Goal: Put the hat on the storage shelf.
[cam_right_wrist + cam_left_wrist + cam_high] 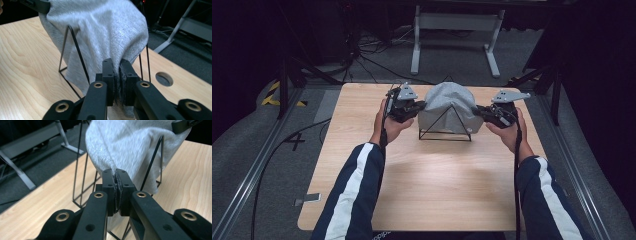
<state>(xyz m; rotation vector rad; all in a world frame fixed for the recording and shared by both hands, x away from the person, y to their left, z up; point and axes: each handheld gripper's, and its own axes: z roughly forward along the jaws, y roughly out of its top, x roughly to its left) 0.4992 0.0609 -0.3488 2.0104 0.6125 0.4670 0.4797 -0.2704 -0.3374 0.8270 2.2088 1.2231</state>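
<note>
A grey cloth (447,106) drapes over a wire frame (445,131) mid-desk (422,190), stretched between the left tool (421,106) and right tool (479,113), each clamped on an opposite edge.

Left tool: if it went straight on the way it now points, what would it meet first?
The grey cloth that the left tool already pinches; behind it probably the black wire frame, though depth is unclear.

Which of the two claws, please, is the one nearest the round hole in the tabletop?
The right claw: it pinches the grey cloth with the round hole just beside it; the left claw grips the cloth's far side.
</note>
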